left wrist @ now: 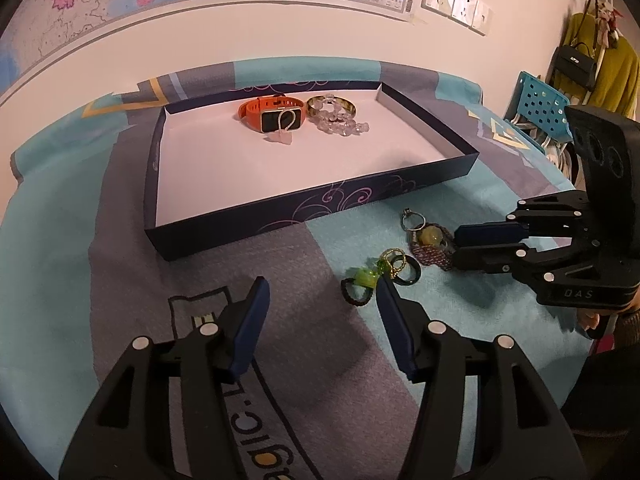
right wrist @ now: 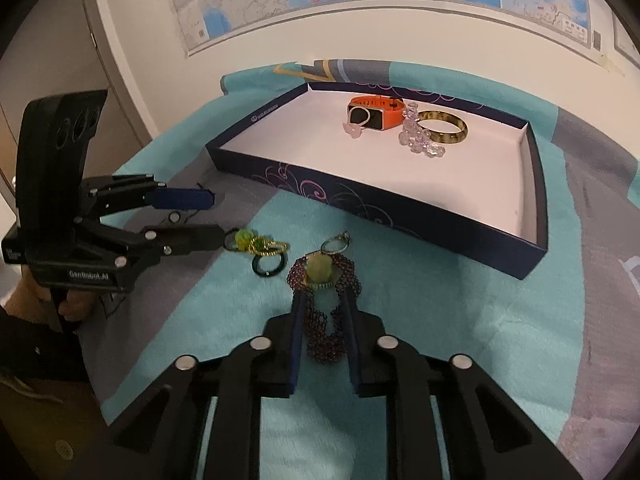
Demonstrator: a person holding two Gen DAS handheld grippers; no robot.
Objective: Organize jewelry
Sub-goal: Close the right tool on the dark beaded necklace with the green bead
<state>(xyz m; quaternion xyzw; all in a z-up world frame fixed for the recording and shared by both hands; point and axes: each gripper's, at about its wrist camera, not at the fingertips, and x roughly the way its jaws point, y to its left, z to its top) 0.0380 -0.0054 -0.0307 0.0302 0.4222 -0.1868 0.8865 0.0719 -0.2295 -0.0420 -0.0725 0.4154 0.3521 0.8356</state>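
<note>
Maroon beaded bracelet (right wrist: 326, 320) apparently pinched in right jaws, left jaws spread beside green charm (left wrist: 366, 278), tray (left wrist: 280, 220) behind.

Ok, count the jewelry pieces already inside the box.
4, clustered at the far end of the box: orange watch, pink pendant ring leaning on it, clear bead bracelet, tortoiseshell bangle. Smaller pieces underneath may be hidden.
</note>
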